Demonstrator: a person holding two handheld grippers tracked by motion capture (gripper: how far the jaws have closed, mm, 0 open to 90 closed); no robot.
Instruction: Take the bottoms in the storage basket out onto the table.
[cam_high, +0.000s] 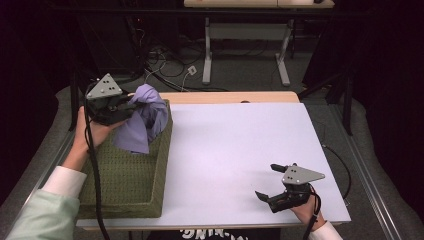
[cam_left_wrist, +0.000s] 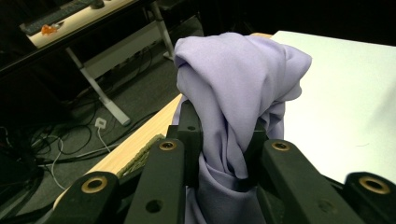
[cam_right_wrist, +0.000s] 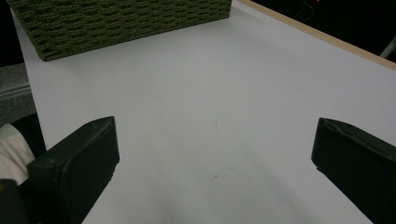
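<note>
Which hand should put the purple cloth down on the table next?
Probably the left. The left gripper is already shut on the purple cloth, holding it above the green basket. The right gripper rests open, holding nothing, near the front right of the white table.

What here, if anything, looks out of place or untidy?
Only the lilac cloth: it hangs bunched and twisted from the shut left gripper above the green basket, not folded. The right gripper rests open on the bare white table. Nothing looks spilled or damaged.
</note>
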